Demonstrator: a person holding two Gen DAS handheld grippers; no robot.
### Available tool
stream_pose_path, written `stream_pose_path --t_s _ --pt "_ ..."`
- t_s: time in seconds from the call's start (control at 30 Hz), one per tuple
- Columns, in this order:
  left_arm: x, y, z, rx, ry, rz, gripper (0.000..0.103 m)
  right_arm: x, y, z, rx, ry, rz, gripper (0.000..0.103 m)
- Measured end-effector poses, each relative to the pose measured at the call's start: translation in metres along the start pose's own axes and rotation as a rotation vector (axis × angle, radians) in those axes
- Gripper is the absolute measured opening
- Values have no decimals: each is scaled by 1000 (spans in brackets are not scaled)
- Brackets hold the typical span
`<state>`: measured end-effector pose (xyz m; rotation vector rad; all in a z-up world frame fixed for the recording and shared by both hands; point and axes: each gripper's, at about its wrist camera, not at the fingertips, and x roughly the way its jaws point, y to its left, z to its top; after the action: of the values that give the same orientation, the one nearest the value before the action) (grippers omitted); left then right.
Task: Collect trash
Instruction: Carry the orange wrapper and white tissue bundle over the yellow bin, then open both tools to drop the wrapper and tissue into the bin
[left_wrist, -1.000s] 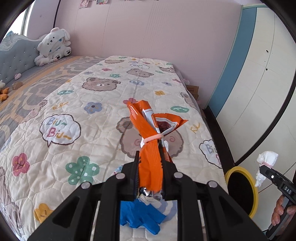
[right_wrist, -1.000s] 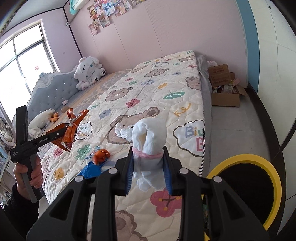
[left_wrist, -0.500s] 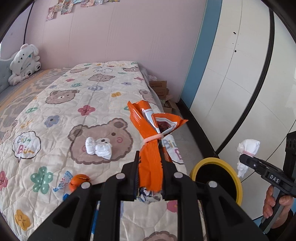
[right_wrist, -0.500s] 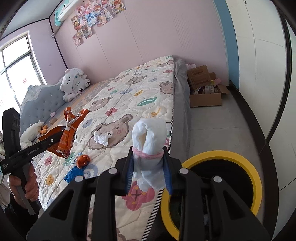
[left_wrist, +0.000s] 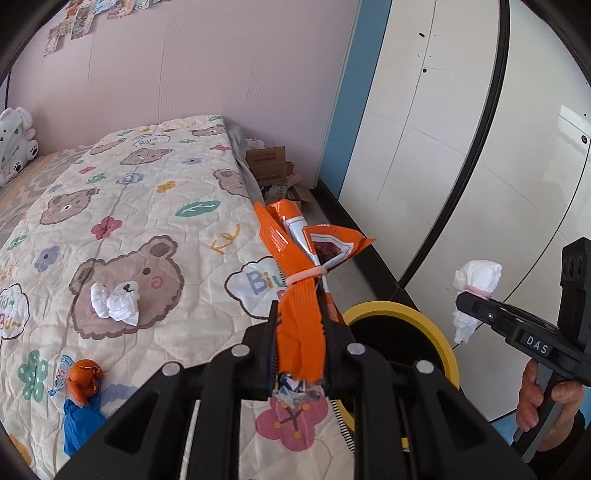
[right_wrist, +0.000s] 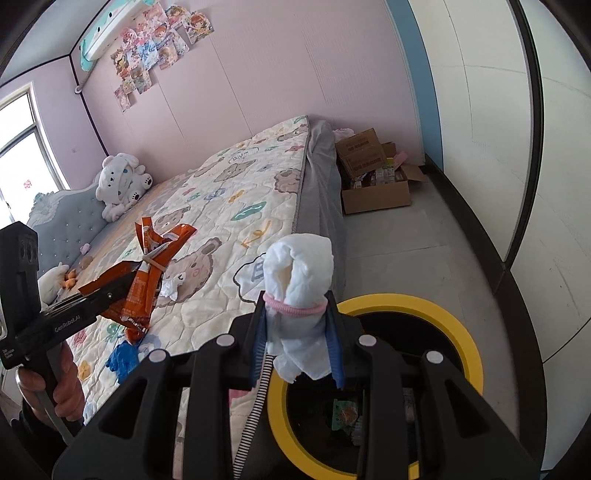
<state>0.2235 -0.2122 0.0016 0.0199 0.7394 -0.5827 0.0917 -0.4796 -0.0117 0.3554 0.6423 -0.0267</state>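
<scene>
The left claw (left_wrist: 298, 334) grips an orange snack bag (left_wrist: 301, 291) (banded at its middle) beside the bed (left_wrist: 155, 206). The right claw (right_wrist: 297, 334) clamps a white tissue bundle (right_wrist: 299, 277) above the yellow-rimmed bin (right_wrist: 424, 306).

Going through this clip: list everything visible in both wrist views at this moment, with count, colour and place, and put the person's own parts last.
snack wrapper: 1, orange, tied with a band, clamped in the left gripper
tissue bundle: 1, white, pink band, clamped in the right gripper
trash bin: 1, black with yellow rim, on the floor by the bed's corner
crumpled tissue: 1, white, on the quilt's bear print
orange peel: 1, orange, near the quilt's front edge
blue wrapper: 1, blue, beside the peel
quilt: 1, cream with bears and flowers, covering the bed
plush toy: 1, white, at the headboard
cardboard boxes: several, brown, on the floor beyond the bed
left gripper: black, shut
right gripper: black, shut
</scene>
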Motion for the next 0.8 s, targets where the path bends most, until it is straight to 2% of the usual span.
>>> stream_pose_path --t_s 0.43,0.8 --pt "54 -48 -13 51 103 -57 16 9 -46 -13 70 25 -30 27" --pt "96 -70 -30 54 189 -101 16 24 -69 -21 105 50 -35 29"
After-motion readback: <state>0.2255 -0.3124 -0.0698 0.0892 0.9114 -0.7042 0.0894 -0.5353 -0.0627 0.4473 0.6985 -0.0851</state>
